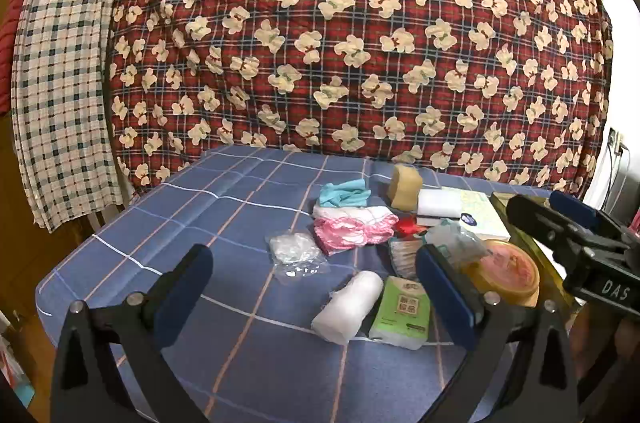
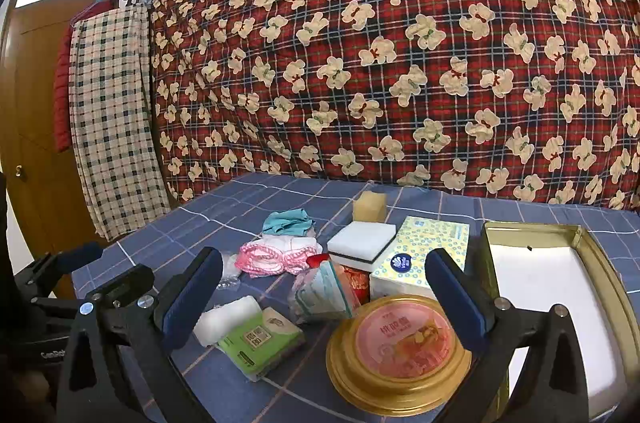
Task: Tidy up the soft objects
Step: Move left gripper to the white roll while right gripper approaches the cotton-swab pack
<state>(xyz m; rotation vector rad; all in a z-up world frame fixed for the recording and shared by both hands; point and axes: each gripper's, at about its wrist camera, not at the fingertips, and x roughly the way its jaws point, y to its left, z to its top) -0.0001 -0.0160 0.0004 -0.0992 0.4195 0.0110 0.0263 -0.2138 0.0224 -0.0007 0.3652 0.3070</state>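
Soft things lie in a cluster on the blue checked table: a teal cloth, pink-and-white frilly cloths, a tan sponge, a white sponge block, a white wrapped roll, a green tissue pack and a clear plastic bag. My left gripper is open and empty, held above the roll and the tissue pack. My right gripper is open and empty above the round gold-rimmed tin. The open gold box stands to its right.
A patterned tissue box and a bag of masks sit mid-cluster. A red bear-print quilt hangs behind the table, with a checked cloth on a rack at left. The right gripper also shows in the left wrist view.
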